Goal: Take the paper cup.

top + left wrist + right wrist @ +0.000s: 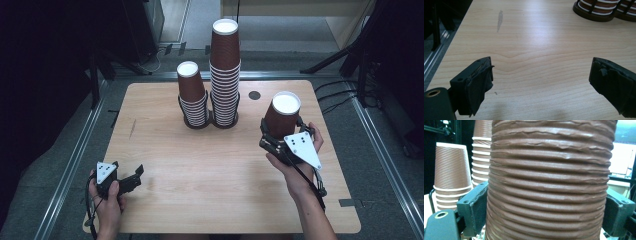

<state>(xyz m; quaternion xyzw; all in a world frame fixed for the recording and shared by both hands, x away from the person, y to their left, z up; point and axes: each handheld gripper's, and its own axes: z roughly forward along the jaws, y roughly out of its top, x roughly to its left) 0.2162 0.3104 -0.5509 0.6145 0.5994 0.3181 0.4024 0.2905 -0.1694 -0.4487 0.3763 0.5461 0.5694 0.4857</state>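
A single brown ribbed paper cup (282,116) (549,180) stands upside down with its white base up, clamped between the jaws of my right gripper (280,137) at the table's right side. Two stacks of the same upside-down cups sit in black wire holders at the table's back middle: a short stack (192,95) (451,175) and a tall stack (225,72) (481,152). My left gripper (131,179) (541,82) rests near the front left corner, jaws wide apart over bare wood, holding nothing.
The light wooden table (200,170) has a dark round hole (254,95) near its back right. The black holder bases (596,13) lie far ahead of the left gripper. Metal rails and black stands border the table.
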